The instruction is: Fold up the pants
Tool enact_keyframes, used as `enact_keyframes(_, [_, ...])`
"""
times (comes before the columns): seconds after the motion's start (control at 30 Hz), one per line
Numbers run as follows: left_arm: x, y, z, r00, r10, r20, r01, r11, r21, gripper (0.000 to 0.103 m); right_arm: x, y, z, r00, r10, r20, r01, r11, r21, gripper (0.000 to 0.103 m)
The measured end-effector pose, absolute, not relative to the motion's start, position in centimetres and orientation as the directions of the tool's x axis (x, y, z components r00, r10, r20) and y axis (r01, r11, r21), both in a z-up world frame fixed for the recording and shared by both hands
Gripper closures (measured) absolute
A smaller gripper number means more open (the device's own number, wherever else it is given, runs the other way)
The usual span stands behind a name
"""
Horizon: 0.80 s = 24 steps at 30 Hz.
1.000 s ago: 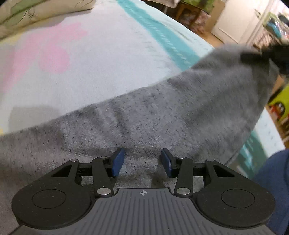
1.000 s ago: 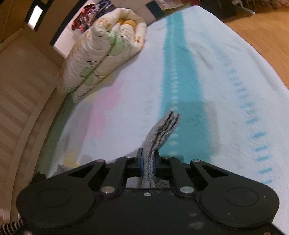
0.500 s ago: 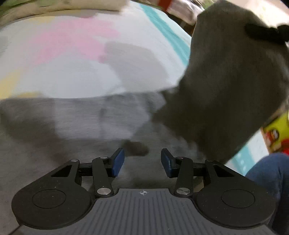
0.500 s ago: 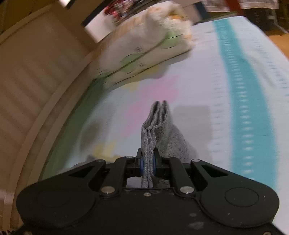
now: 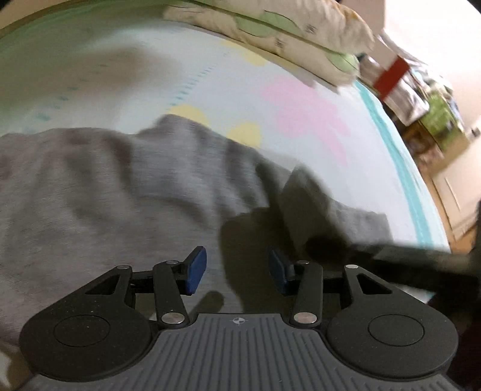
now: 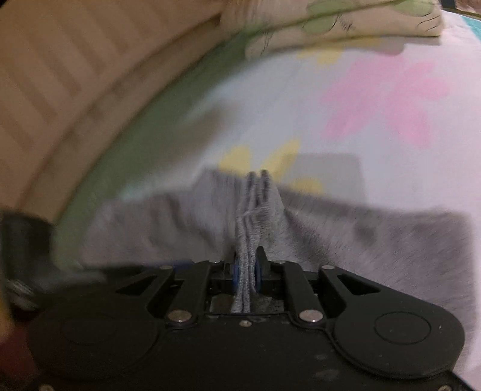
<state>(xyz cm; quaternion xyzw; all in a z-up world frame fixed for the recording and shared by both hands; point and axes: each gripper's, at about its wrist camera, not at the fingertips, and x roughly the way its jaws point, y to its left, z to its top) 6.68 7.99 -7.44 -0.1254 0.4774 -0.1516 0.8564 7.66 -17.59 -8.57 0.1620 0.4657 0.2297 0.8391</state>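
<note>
Grey pants (image 5: 105,192) lie spread on the bed under both grippers. My left gripper (image 5: 237,272) is open and empty, with its blue pads just above the grey fabric. My right gripper (image 6: 246,270) is shut on the pants' cuff end (image 6: 255,195), a bunch of several ribbed layers that sticks up between the pads. The rest of the pants (image 6: 375,237) lies flat beneath and beyond it. The dark shape of the right gripper (image 5: 436,264) enters the left wrist view at the right edge, low over the fabric.
The bed sheet (image 5: 300,99) is pale with pink and yellow blotches and a teal stripe (image 5: 399,168). A folded floral quilt (image 5: 270,33) lies at the far end; it also shows in the right wrist view (image 6: 345,27). A wooden wall (image 6: 60,75) runs along the left.
My right gripper has carried the cuff end from the teal stripe side across and down onto the rest of the pants. The left gripper stayed open and swung to face the quilt.
</note>
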Motion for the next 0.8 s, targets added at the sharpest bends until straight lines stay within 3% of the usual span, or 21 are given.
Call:
enact_keyframes(0.1, [7.0,8.6,-6.3,0.518,-0.376,-0.768,0.126,0.922,-0.366,0.058,7.2,-15.7,-10.9,0.425,0.544,-0.724,-0.26,0.839,0.478,0.077])
enact_keyframes(0.27, [7.6,8.4,-5.5,0.563,-0.387,-0.73,0.147,0.916,-0.372,0.058,6.4,-17.9,-8.6,0.46,0.586,-0.667,-0.292,0.81,0.509,0.07])
enact_keyframes(0.5, [8.1,4.2,-5.9,0.525,-0.444,-0.726,0.271,0.896,-0.352,0.056,7.0,-26.0,-6.4,0.571,0.421,-0.705,-0.132,0.894,0.428,0.065])
enact_keyframes(0.8, [7.0,1.3,-10.7,0.404,-0.413,-0.816,0.351,0.894,-0.279,0.056,9.9,-32.5,-12.2,0.466,0.292,-0.835,0.147,0.906,0.398,0.09])
